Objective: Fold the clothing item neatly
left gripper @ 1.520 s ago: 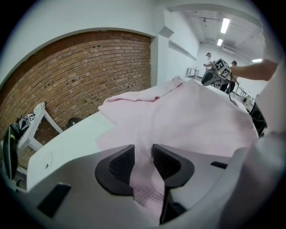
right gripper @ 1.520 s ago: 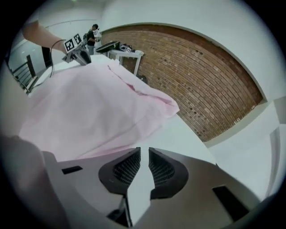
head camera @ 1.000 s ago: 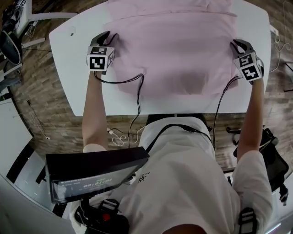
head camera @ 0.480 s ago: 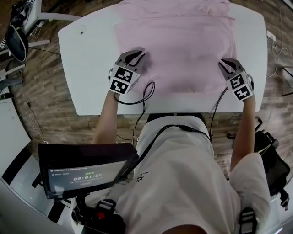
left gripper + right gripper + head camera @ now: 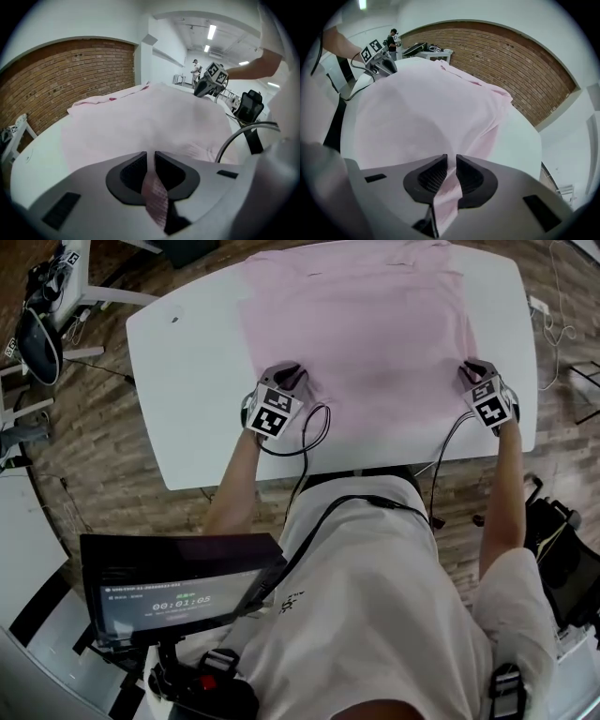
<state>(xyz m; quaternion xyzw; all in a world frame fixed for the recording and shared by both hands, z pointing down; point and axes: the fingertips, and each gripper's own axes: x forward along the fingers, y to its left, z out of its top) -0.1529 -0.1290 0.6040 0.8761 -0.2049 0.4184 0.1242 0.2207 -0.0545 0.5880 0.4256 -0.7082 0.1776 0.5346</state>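
pink garment point(image 5: 356, 343) is spread flat on the white table point(image 5: 187, 381). its near hem is pinched by the left gripper point(image 5: 286, 374), whose jaws have just been closing on it, and by the right gripper point(image 5: 472, 369). both corners should be kept level and taut.

Item: pale pink garment point(image 5: 356, 334), thin soft cloth.
Pose: spread flat and lightly rippled over the worktop point(image 5: 187, 381) middle, its far end bunched at the worktop's far edge.
Near corners: one pinched in the left gripper point(image 5: 286, 372), whose fingers have just been closing on it; the other pinched in the right gripper point(image 5: 470, 367).
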